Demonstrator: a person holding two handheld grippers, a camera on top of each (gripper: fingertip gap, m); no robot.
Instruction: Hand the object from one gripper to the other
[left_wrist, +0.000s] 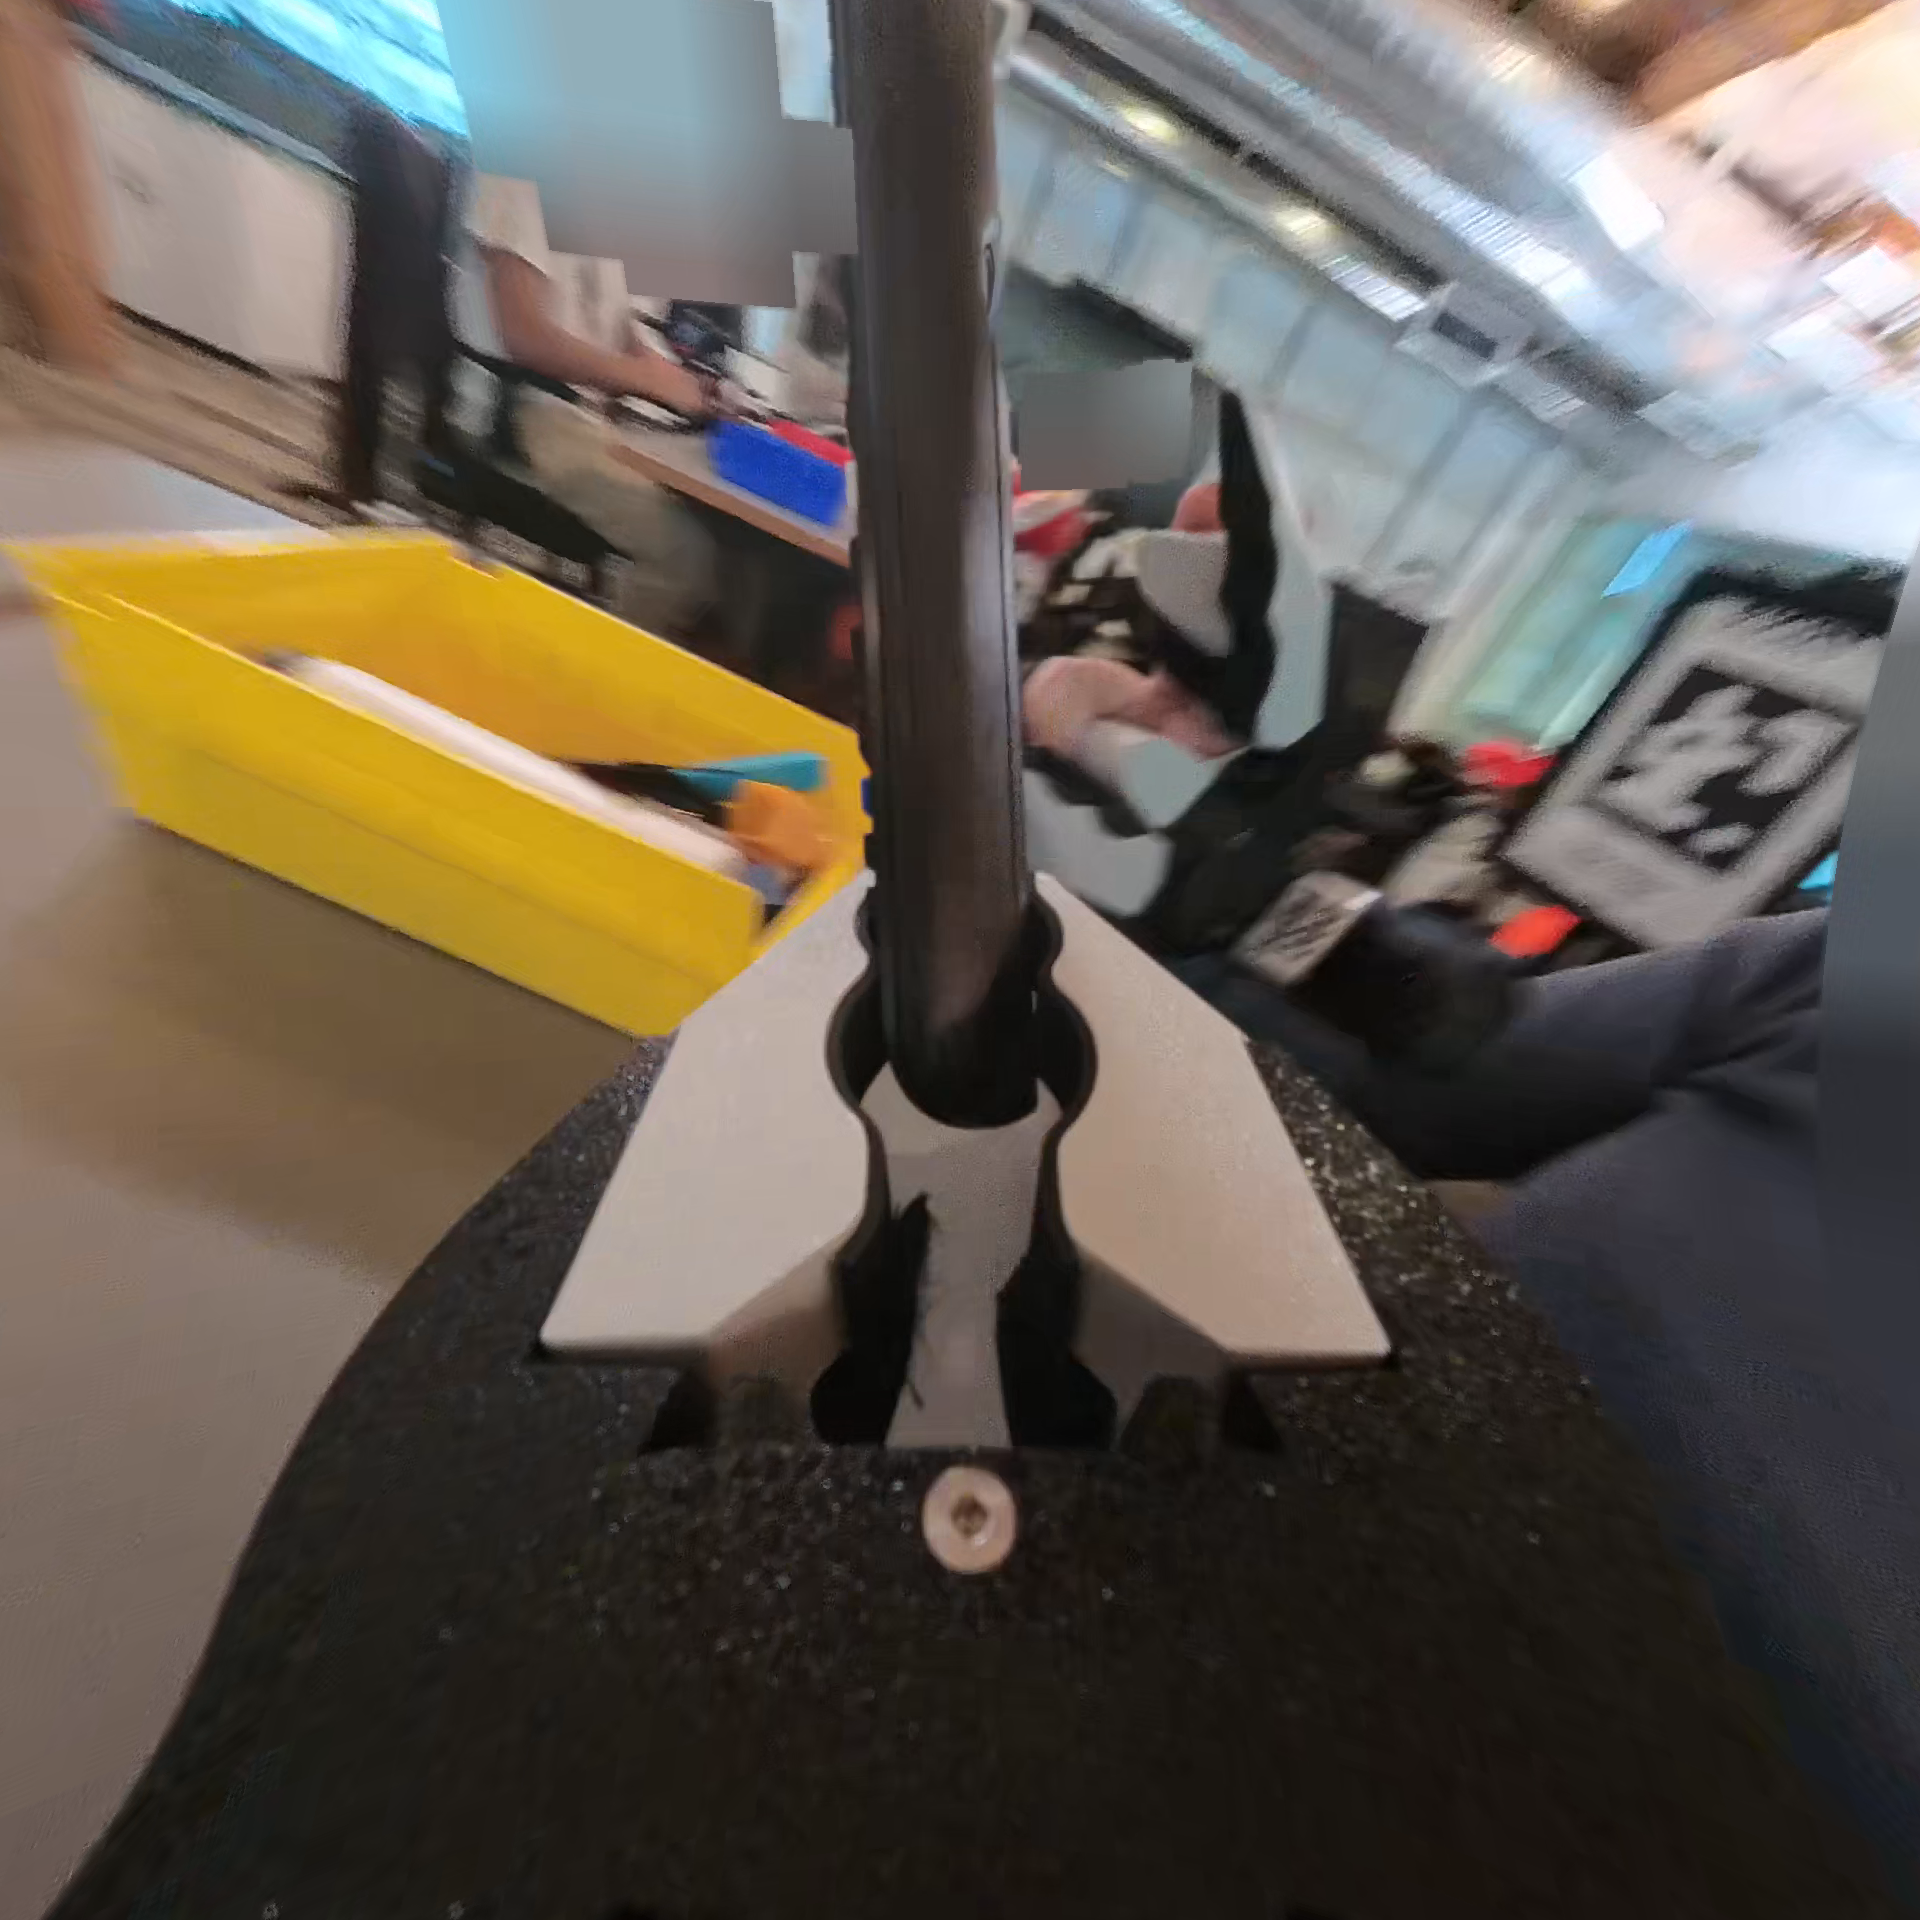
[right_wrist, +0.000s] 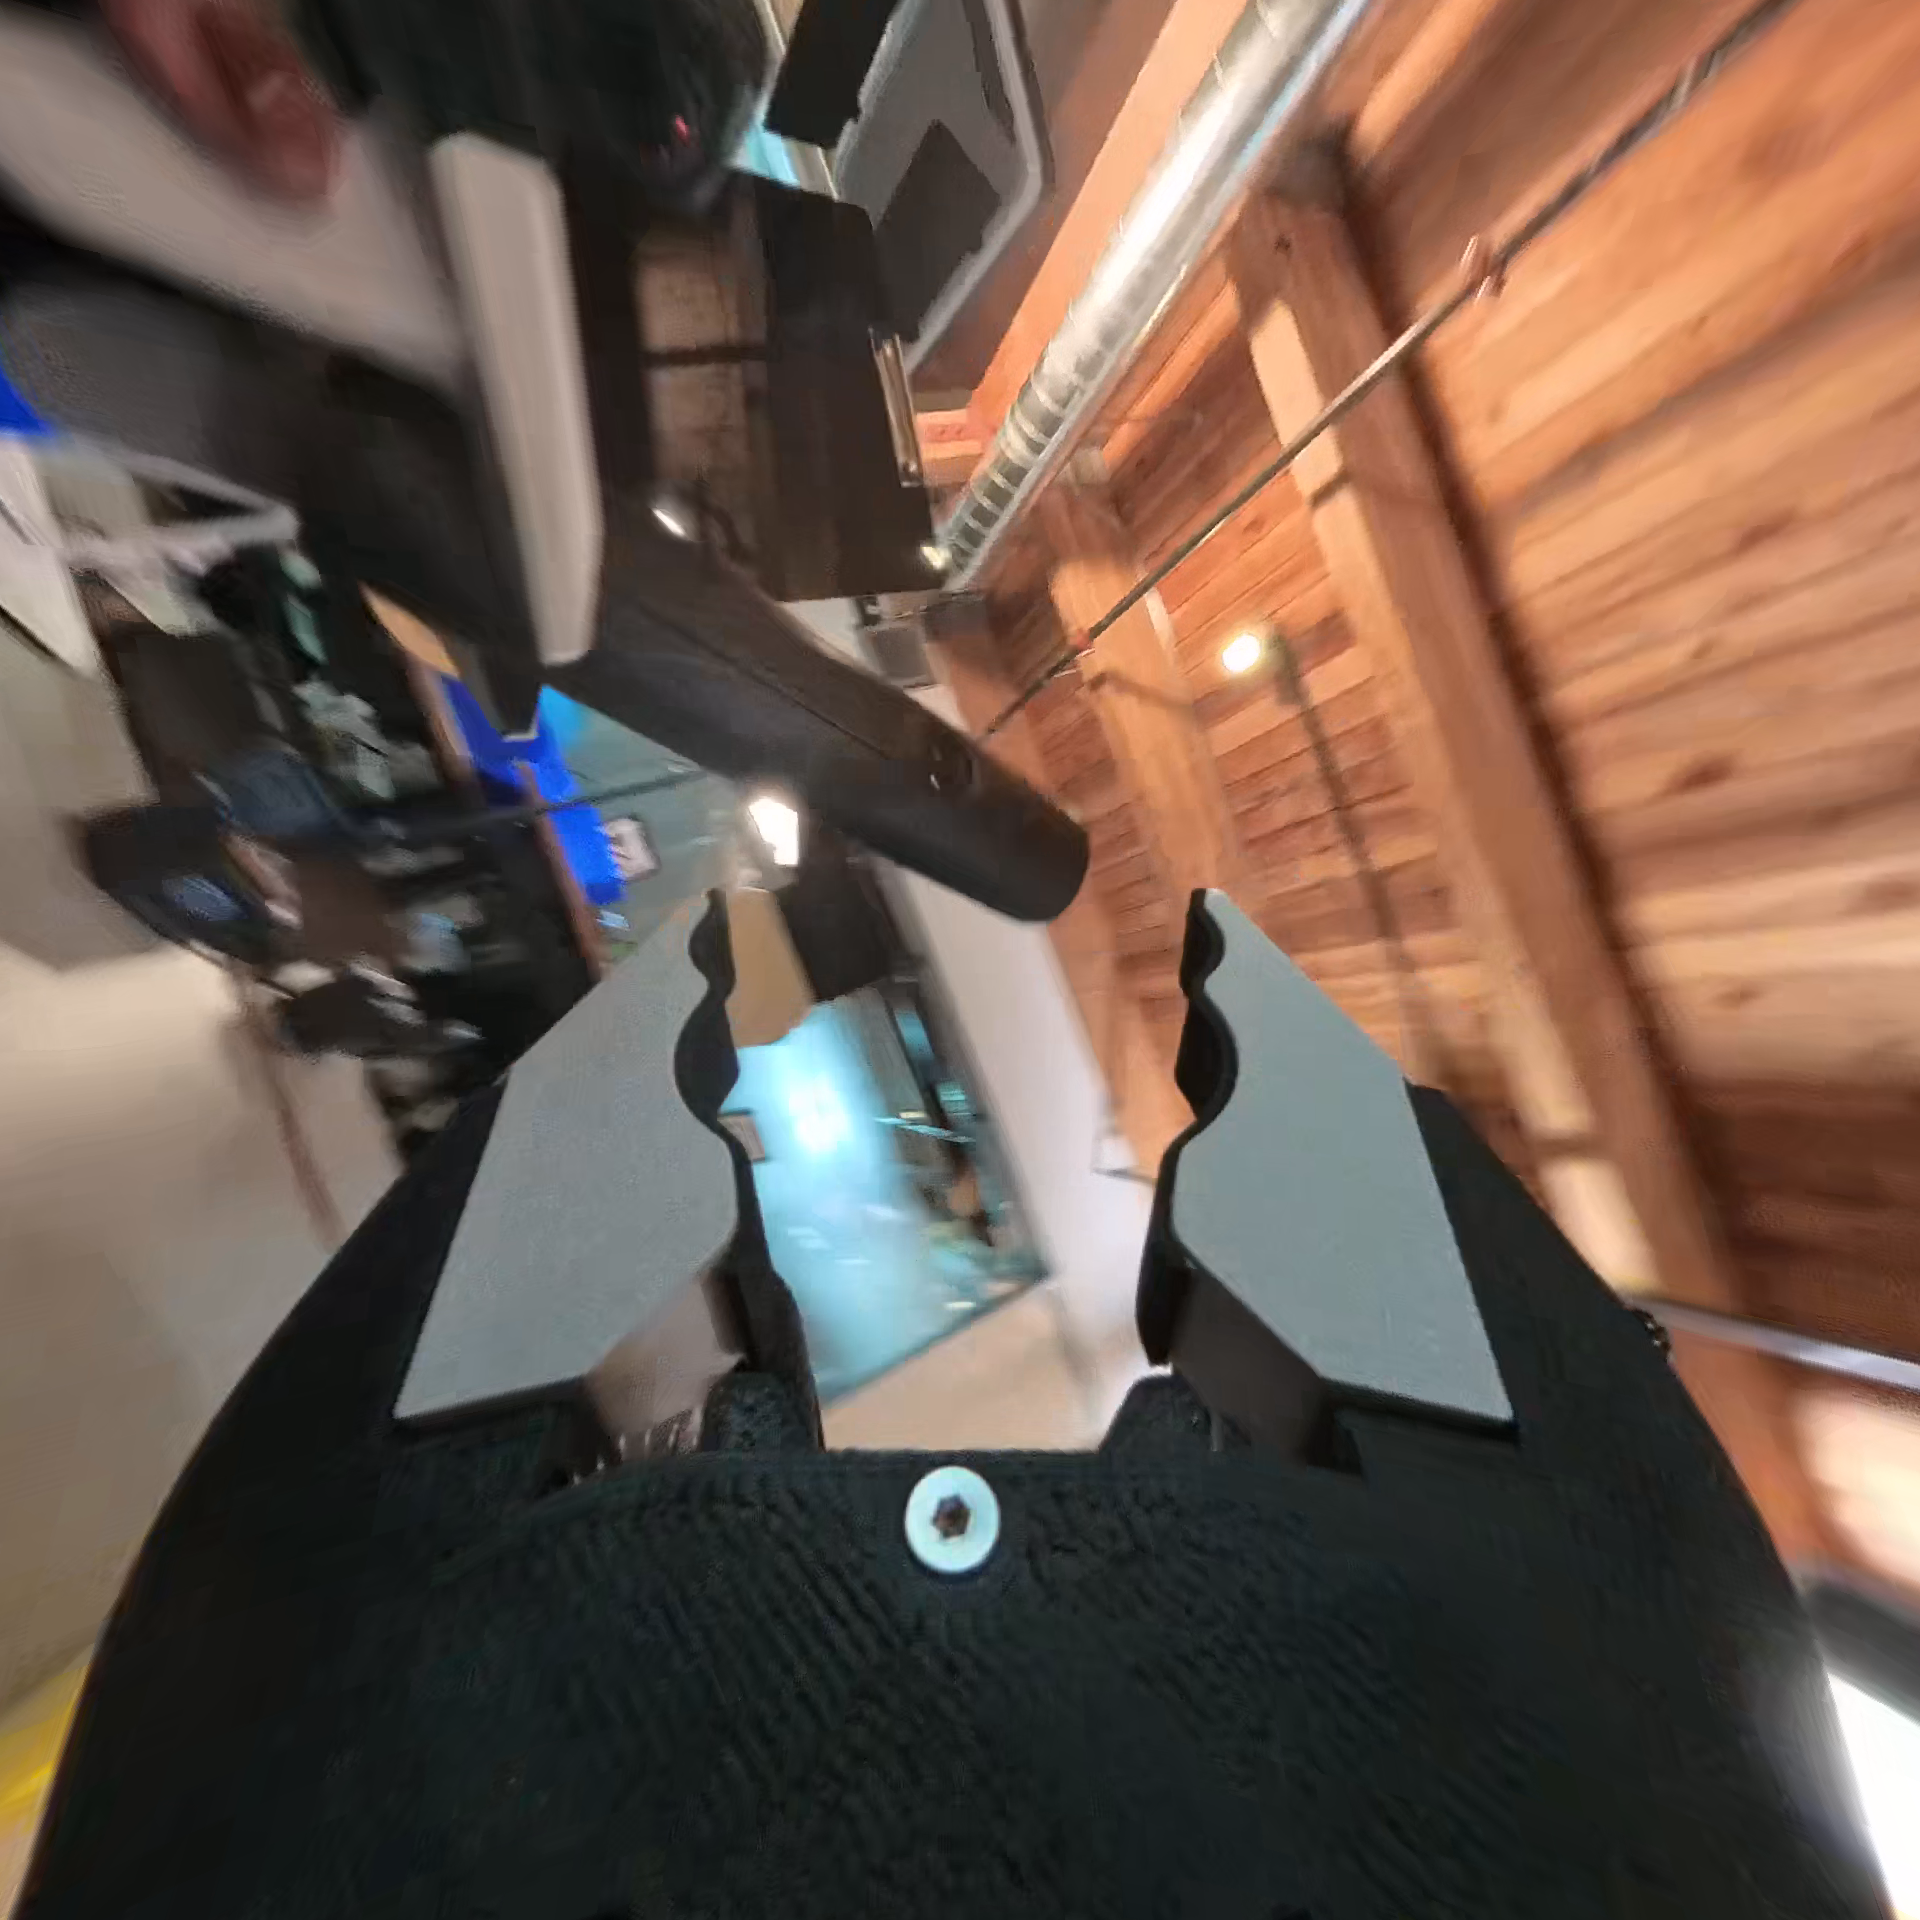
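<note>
Beside the bench's yellow bin, left gripper clamps the black handle; right gripper gapes empty, handover pending.

Yellow bin on tabletop

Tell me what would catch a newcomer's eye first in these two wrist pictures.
In the left wrist view, the left gripper is shut on a long black handle that runs straight up the middle of the picture, with a bright yellow bin on the table to its left. In the right wrist view, the right gripper stands open and empty, and the black handle's rounded end hangs just beyond its fingertips.
</note>
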